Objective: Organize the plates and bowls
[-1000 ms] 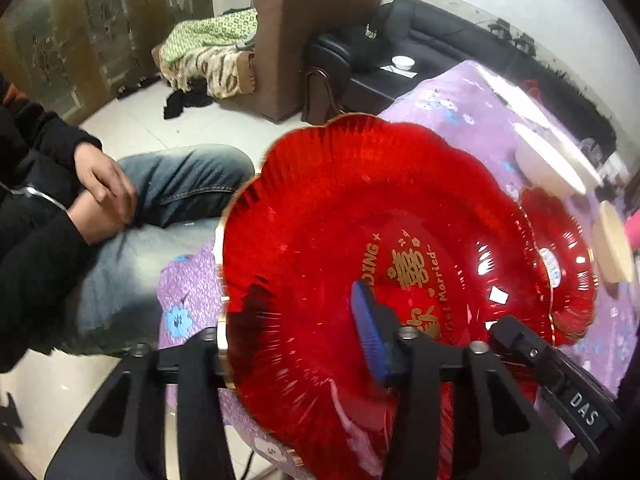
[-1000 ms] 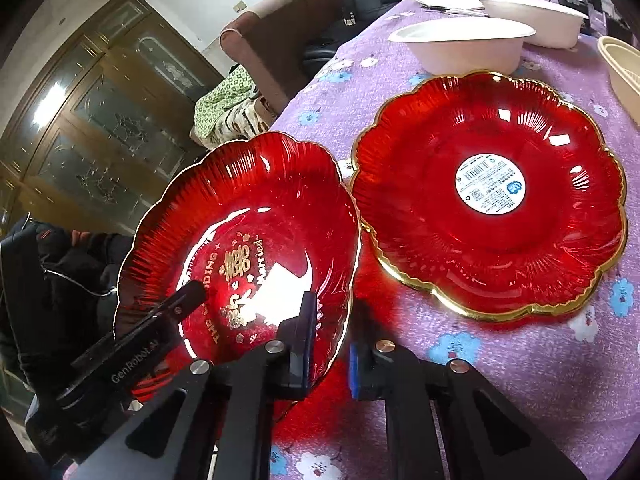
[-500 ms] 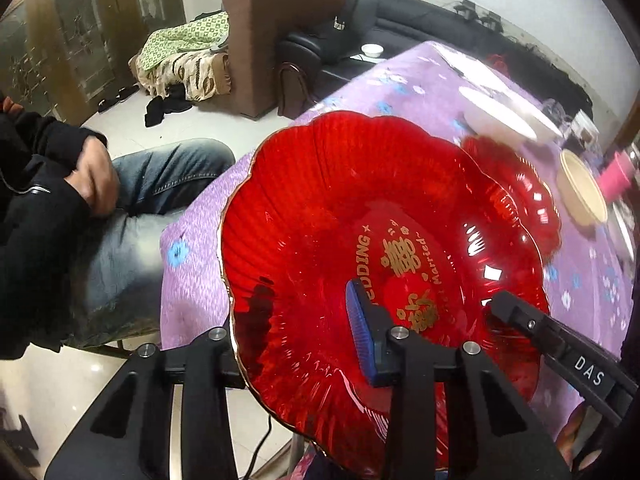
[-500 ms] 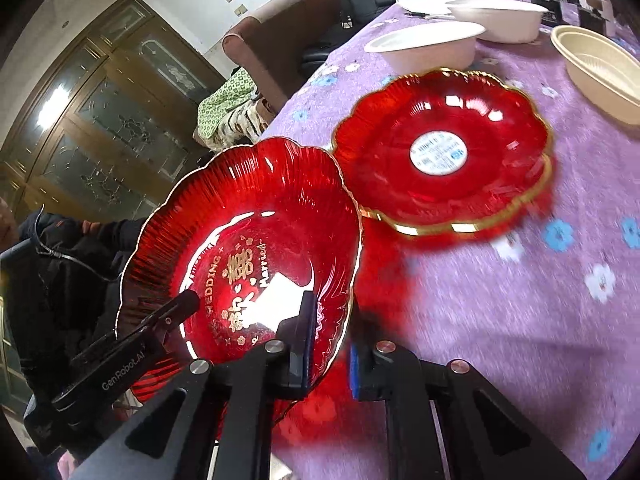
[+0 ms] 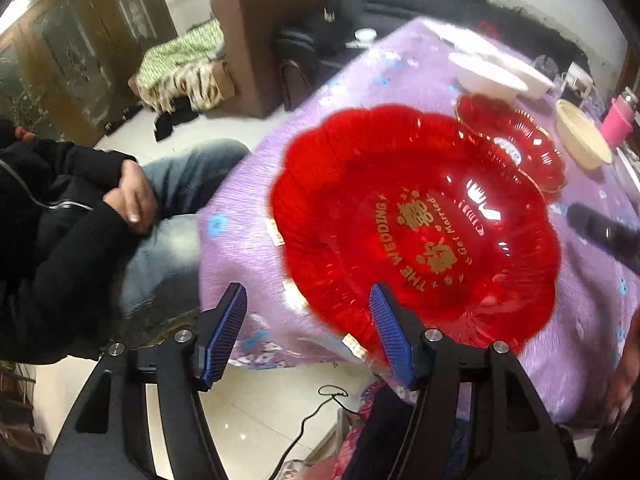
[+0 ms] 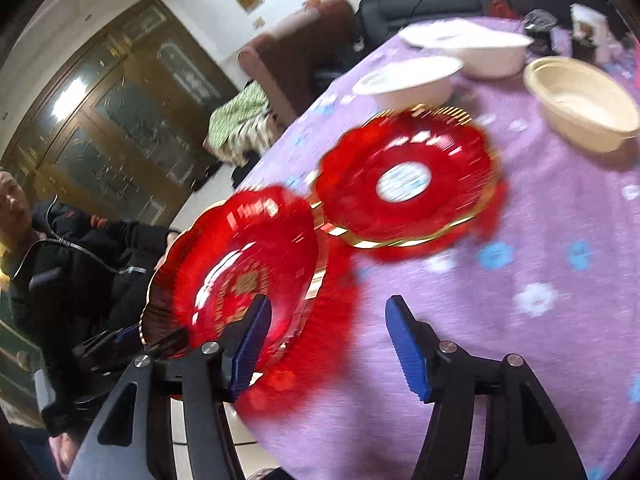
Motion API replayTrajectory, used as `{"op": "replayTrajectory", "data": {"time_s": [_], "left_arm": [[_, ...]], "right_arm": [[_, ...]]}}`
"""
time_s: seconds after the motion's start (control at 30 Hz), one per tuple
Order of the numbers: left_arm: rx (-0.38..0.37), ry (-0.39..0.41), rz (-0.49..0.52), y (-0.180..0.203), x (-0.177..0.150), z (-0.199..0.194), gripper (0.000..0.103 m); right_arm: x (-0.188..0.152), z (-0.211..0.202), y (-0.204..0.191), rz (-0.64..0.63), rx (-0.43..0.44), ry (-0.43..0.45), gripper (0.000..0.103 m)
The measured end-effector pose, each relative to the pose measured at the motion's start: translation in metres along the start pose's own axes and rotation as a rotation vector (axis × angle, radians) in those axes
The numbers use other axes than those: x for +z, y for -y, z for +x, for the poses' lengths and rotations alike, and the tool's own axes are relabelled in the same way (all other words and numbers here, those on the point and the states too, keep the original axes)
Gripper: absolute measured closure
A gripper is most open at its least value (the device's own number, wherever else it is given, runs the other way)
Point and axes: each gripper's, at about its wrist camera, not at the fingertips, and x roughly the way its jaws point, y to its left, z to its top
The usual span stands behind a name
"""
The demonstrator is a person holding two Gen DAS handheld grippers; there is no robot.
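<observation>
A red scalloped plate with gold wedding lettering lies on the purple tablecloth near the table's corner; it shows blurred in the right wrist view. My left gripper is open, its right finger at the plate's near rim. My right gripper is open beside that plate, its left finger in front of the plate's rim. A second red plate with a white sticker lies further along the table, also seen from the left.
Two white bowls and a beige bowl stand further back on the table. A seated person in black is at the left of the table. A pink cup stands far right.
Both grippers have opened and let go of the wedding plate, which now rests on the tablecloth. Both grippers have pulled back from it.
</observation>
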Motion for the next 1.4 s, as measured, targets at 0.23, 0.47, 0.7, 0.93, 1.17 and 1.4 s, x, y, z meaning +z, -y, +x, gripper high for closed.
{"op": "replayTrajectory", "data": {"time_s": [0.23, 0.47, 0.7, 0.93, 1.17, 1.4], "left_arm": [[-0.021, 0.201, 0.037, -0.007, 0.015, -0.059, 0.037], [-0.191, 0.153, 0.137, 0.048, 0.118, -0.034, 0.018], [-0.295, -0.148, 0.146, 0.119, 0.195, 0.061, 0.018], [-0.269, -0.262, 0.129, 0.138, 0.208, 0.112, 0.018], [-0.262, -0.305, 0.211, 0.157, 0.201, 0.128, 0.018], [-0.316, -0.379, 0.227, 0.163, 0.197, 0.149, 0.018]], "right_arm": [[0.017, -0.038, 0.054, 0.103, -0.045, 0.105, 0.041], [0.049, -0.045, 0.098, 0.274, 0.071, 0.113, 0.040], [0.068, -0.008, 0.131, 0.428, 0.188, 0.041, 0.040], [0.077, 0.022, 0.142, 0.470, 0.195, -0.020, 0.041], [0.074, 0.040, 0.148, 0.488, 0.199, -0.051, 0.041], [0.072, 0.044, 0.149, 0.480, 0.207, -0.042, 0.041]]}}
